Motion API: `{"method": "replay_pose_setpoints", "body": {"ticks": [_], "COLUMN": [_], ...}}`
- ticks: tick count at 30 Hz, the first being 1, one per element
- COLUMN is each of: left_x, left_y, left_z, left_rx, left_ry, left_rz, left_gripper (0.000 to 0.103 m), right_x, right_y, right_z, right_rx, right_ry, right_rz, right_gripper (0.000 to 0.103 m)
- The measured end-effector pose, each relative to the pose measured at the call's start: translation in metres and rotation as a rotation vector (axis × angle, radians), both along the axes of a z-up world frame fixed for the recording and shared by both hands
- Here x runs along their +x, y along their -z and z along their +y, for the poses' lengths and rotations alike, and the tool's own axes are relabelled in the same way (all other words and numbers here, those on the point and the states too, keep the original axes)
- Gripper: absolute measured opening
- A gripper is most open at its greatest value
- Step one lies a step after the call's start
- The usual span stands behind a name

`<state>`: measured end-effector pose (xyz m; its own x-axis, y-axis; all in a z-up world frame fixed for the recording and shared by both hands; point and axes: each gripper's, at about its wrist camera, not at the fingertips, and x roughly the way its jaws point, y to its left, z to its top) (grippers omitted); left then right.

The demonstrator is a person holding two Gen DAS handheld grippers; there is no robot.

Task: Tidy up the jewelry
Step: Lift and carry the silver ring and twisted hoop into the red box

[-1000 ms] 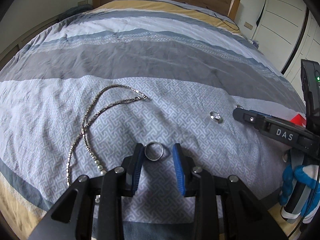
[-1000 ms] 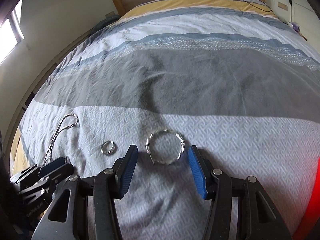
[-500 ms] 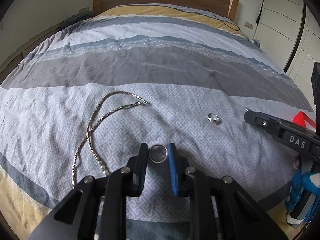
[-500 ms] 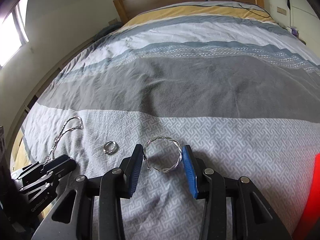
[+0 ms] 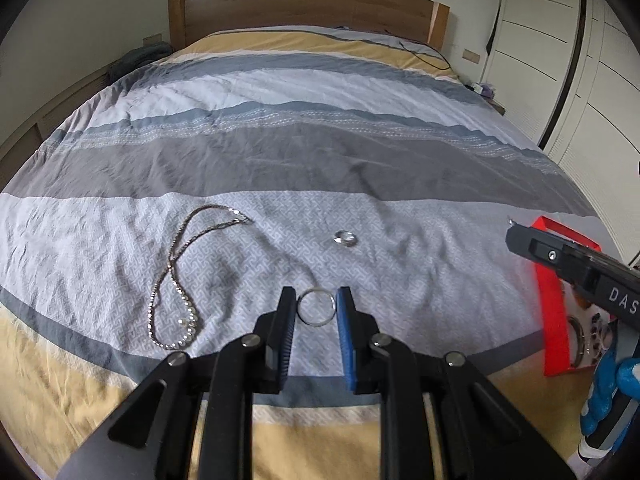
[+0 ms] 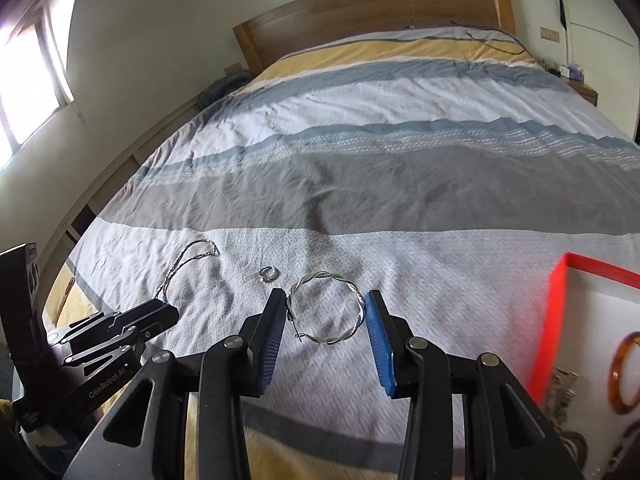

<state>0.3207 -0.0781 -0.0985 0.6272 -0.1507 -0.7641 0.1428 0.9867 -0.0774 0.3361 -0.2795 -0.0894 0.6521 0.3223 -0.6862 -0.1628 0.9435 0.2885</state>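
Ring (image 5: 316,306) and bracelet (image 6: 326,307) between hand-held gripper pads.

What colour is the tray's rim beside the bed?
Bright red rim, white inside; clearest in the right wrist view.

Left gripper (image 5: 316,312) pinches a ring (image 5: 316,311), seemingly above the bedspread (image 5: 320,160).

Each black plastic two-finger tool, the left tool (image 5: 316,312) and the right tool (image 6: 326,316), has angular linked arms joined by round silver screws and ends in ribbed blue pads (image 6: 378,336). Seen from the side, the right one bears white letters "DAS" and the left one "GenRobot.AI" on its black body. A blue-and-white glove (image 5: 608,396) covers the person's right hand.
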Motion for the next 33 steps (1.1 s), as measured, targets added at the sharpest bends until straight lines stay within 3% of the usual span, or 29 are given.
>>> {"method": "replay_pose_setpoints", "body": {"ticks": [6,11,20,33], "left_x": [-0.018,-0.021,-0.008,0.013], "left_y": [-0.020,-0.026,-0.006,0.046], "left_z": [-0.071,-0.145,-0.259,-0.303], "left_rx": [-0.050,-0.079,-0.086,0.041], "left_ry": [0.126,0.245,0.400,0.395], "left_rz": [-0.008,-0.008,0.036,0.080], "left_gripper": [0.019,0.019,0.019,0.019], "right_x": [-0.032,-0.051,-0.054,-0.043], "right_y": [-0.013,-0.006,0.029,0.065], "right_z": [-0.051,-0.121,-0.213,-0.228], "right_rx": [-0.017,-0.067,-0.160,-0.194], "right_ry": [0.061,0.155,0.218,0.085], "right_rz": [-0.010,0.014,0.090,0.130], "right_gripper": [0.040,0.040,0.040,0.040]}}
